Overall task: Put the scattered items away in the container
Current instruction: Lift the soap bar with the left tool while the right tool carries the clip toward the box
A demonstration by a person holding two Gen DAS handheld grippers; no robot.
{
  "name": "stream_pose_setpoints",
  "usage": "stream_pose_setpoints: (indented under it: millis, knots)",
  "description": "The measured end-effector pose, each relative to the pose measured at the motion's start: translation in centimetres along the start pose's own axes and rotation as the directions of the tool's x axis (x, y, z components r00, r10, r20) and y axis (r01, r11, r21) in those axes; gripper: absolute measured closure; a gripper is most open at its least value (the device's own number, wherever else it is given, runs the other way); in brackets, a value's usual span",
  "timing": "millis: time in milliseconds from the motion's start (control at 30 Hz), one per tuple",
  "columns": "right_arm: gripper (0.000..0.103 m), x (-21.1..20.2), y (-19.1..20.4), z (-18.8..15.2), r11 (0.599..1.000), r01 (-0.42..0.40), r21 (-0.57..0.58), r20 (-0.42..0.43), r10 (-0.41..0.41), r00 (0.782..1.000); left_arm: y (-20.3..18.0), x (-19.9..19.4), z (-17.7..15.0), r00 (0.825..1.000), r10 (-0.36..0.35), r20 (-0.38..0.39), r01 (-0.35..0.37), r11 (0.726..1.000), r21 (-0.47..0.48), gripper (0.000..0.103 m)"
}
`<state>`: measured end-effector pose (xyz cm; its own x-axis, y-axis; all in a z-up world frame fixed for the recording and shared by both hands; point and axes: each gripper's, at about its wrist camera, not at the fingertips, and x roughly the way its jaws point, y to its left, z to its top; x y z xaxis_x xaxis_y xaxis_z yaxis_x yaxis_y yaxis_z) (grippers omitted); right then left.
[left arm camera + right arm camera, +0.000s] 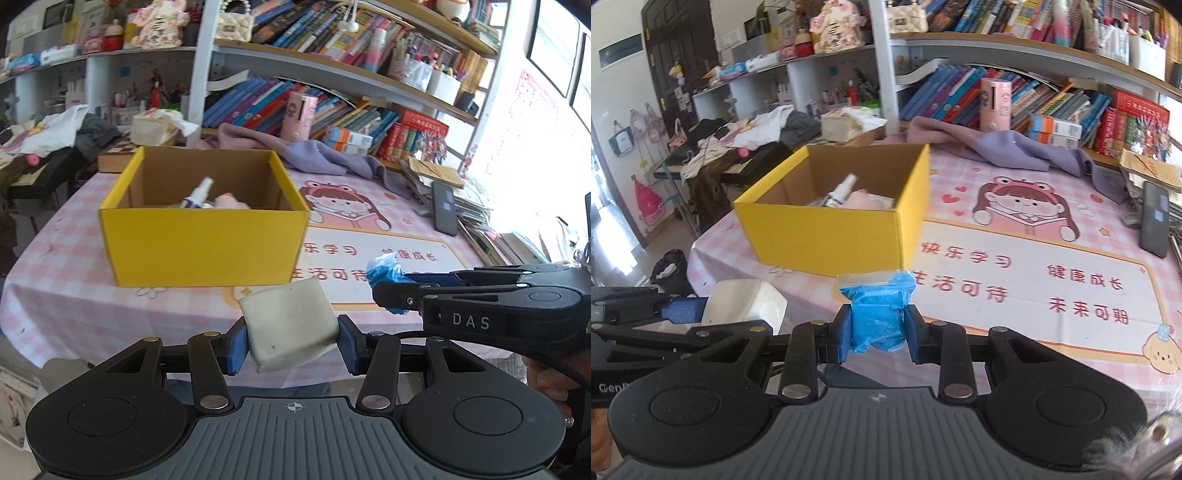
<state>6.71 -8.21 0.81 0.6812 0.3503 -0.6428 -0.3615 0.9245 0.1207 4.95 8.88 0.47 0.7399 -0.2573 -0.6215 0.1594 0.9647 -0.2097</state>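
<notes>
A yellow cardboard box [203, 243] stands open on the pink table; it also shows in the right wrist view [827, 236]. Inside lie a white spray bottle [197, 194] and a pink item [231, 201]. My left gripper [291, 341] is shut on a white block [290, 326], held above the table's near edge, in front of the box. My right gripper [877, 332] is shut on a blue plastic packet [877, 308], beside the left one; the packet [386, 271] and gripper also show in the left wrist view. The white block shows at left in the right wrist view [746, 301].
A purple cloth [314, 155] lies behind the box. A black phone [445, 212] rests on a paper stack at the table's right. Bookshelves [332, 110] line the back. Clothes [738, 136] are piled at the far left.
</notes>
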Motion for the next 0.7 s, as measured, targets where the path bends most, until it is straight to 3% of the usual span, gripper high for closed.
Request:
stream_pose_setpoints:
  millis: [700]
  knots:
    - [0.075, 2.8, 4.9, 0.8, 0.995, -0.086, -0.056, -0.055, 0.083, 0.995, 4.9, -1.0, 0.8, 0.998, 0.068, -0.012, -0.069, 0.997, -0.037, 0.055]
